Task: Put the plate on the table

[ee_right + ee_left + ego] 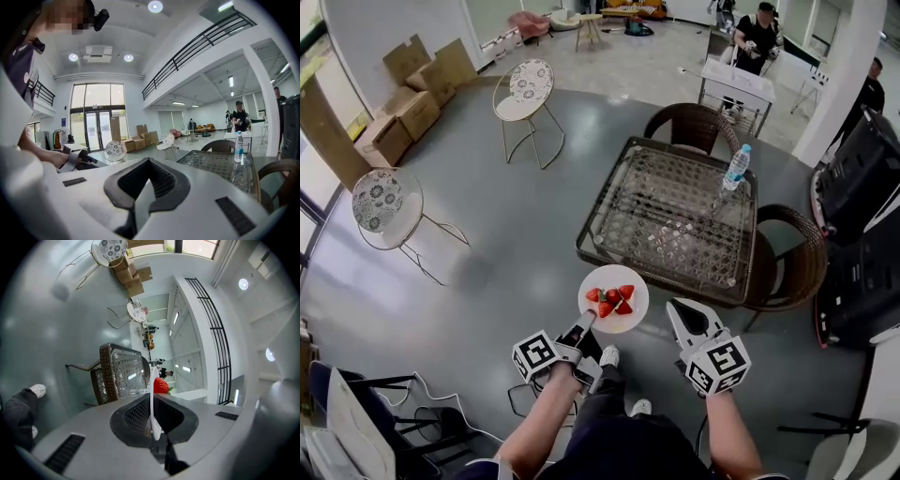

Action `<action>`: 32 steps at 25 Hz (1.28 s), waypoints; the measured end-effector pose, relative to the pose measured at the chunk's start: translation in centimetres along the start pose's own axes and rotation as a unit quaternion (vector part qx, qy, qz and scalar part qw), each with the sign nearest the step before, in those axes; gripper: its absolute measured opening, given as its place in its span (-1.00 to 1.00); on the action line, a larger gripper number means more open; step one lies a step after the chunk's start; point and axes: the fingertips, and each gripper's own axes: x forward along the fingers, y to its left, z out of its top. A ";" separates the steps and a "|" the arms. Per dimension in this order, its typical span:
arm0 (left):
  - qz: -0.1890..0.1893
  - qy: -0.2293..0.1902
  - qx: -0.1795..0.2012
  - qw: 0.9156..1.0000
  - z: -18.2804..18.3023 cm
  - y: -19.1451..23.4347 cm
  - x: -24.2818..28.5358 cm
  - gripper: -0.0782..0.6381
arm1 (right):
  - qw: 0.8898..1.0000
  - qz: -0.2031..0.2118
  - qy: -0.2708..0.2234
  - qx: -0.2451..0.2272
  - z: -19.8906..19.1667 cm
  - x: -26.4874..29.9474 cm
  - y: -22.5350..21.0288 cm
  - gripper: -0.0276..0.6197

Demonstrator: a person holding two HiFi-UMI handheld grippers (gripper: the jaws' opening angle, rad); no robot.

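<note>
Head view: the white round plate (615,324) hung above the grey floor (487,244), just before the near edge of the glass-topped wicker table (601,202). A clear plastic water bottle (736,169) stood at the table's far right corner. Brown wicker chairs (694,122) closed off the far and right sides, and open floor lay to the left. The left hand-held gripper (584,326) was clamped on the plate's near rim, and red strawberries (612,300) lay on the plate. The right hand-held gripper (680,311), jaws together, held nothing just right of the plate.
</note>
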 end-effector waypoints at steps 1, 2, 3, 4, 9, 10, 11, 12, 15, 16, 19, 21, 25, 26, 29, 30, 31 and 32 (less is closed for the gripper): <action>-0.001 0.004 -0.004 1.000 0.7 0.4 0.7 -0.73 | 1.000 -0.003 0.005 0.005 -0.2 0.9 -0.4 -0.90; 0.001 0.008 -0.005 1.000 1.5 0.8 1.4 -0.73 | 1.000 -0.005 0.009 0.009 -0.4 1.9 -0.8 -0.90; 0.002 0.012 -0.006 1.000 2.3 1.2 2.2 -0.73 | 1.000 -0.007 0.013 0.012 -0.6 3.0 -1.1 -0.90; 0.005 0.016 -0.006 1.000 3.1 1.7 2.9 -0.73 | 1.000 -0.009 0.018 0.014 -0.8 4.0 -1.4 -0.90; 0.028 0.033 -0.003 0.999 6.8 5.0 6.4 -0.73 | 0.999 -0.019 0.045 0.023 -2.3 8.3 -2.6 -0.90; 0.032 0.038 -0.002 0.999 7.5 5.7 7.1 -0.73 | 0.998 -0.021 0.051 0.024 -2.6 9.1 -2.9 -0.90; 0.036 0.042 -0.002 0.998 8.1 6.3 7.7 -0.73 | 0.998 -0.023 0.056 0.025 -3.0 9.9 -3.2 -0.90; 0.041 0.047 -0.002 0.998 8.6 7.1 8.3 -0.73 | 0.997 -0.026 0.062 0.026 -3.3 10.6 -3.4 -0.90; 0.054 0.062 -0.001 0.997 9.9 9.1 10.2 -0.73 | 0.996 -0.036 0.077 0.029 -4.5 12.5 -4.1 -0.90; 0.059 0.066 -0.001 0.996 10.3 9.8 10.8 -0.73 | 0.995 -0.038 0.082 0.032 -4.8 13.1 -4.4 -0.90; 0.071 0.074 -0.002 0.995 11.3 11.5 12.6 -0.73 | 0.993 -0.045 0.099 0.043 -6.1 14.3 -5.1 -0.90; 0.075 0.077 -0.002 0.994 11.7 12.5 13.6 -0.73 | 0.991 -0.049 0.109 0.052 -6.9 14.7 -5.3 -0.90; 0.076 0.078 -0.003 0.994 12.9 14.3 15.9 -0.73 | 0.989 -0.057 0.123 0.065 -8.2 15.9 -5.9 -0.90; 0.078 0.078 -0.003 0.994 13.2 14.8 16.4 -0.73 | 0.988 -0.058 0.126 0.067 -8.3 16.1 -6.0 -0.90; 0.086 0.082 -0.002 0.993 13.6 16.2 17.7 -0.73 | 0.986 -0.062 0.136 0.071 -8.9 16.4 -6.3 -0.90; 0.088 0.083 -0.002 0.993 13.7 16.5 18.2 -0.73 | 0.986 -0.063 0.139 0.073 -9.0 16.4 -6.4 -0.90; 0.088 0.084 -0.001 0.993 13.8 16.8 18.6 -0.73 | 0.985 -0.065 0.142 0.073 -9.2 16.4 -6.6 -0.90; 0.089 0.086 -0.001 0.992 13.8 17.0 19.1 -0.73 | 0.984 -0.067 0.144 0.074 -9.3 16.4 -6.9 -0.90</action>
